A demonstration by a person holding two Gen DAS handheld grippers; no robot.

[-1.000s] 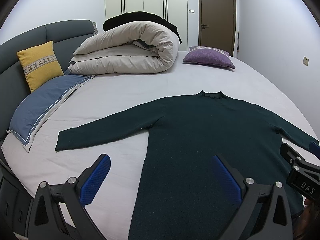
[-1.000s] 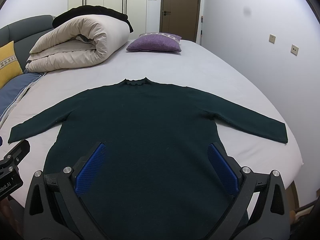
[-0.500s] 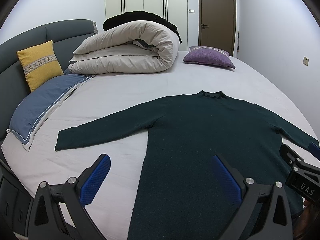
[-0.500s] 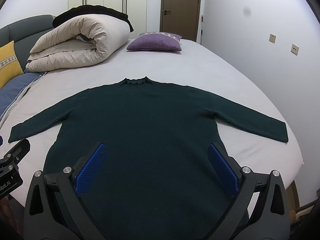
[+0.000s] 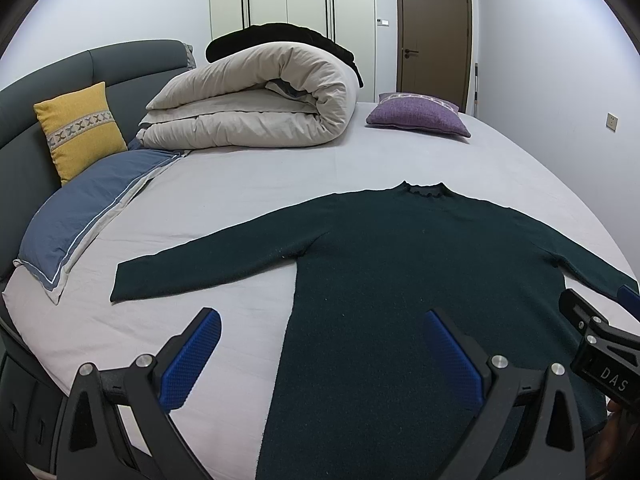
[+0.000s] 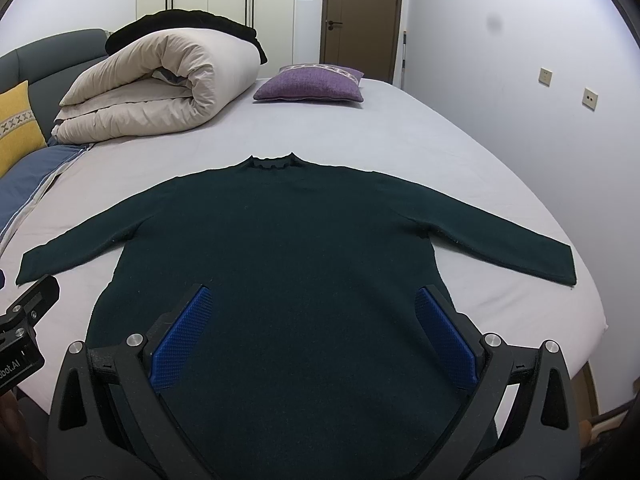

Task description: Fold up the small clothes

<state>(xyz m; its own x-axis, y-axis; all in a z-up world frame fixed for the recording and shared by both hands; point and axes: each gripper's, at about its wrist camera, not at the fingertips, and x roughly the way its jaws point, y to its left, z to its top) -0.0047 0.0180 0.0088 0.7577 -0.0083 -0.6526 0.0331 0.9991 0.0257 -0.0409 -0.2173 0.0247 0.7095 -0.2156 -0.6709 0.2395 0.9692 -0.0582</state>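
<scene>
Lay flat across the lower centre of the frame on the grey bed [image 6: 420,140]: a dark green sweater [image 6: 288,240], both sleeves spread wide, collar toward the top. Hovered near its hem, the left gripper [image 5: 320,344] and right gripper [image 6: 314,320], both spread wide apart, holding nothing. Sat at upper left, a rolled duvet [image 5: 256,100].

Both the left gripper [image 5: 320,354] and the right gripper [image 6: 314,330] are built from matte black, angular frames with triangular cut-outs, and silver round screw heads are set at the finger joints. Each finger is faced with a bright blue pad [image 5: 191,358] moulded in a fine grid texture. White lettering is printed on the black bodies, with "DAS" readable on one and "obot.AI" on the other.
</scene>
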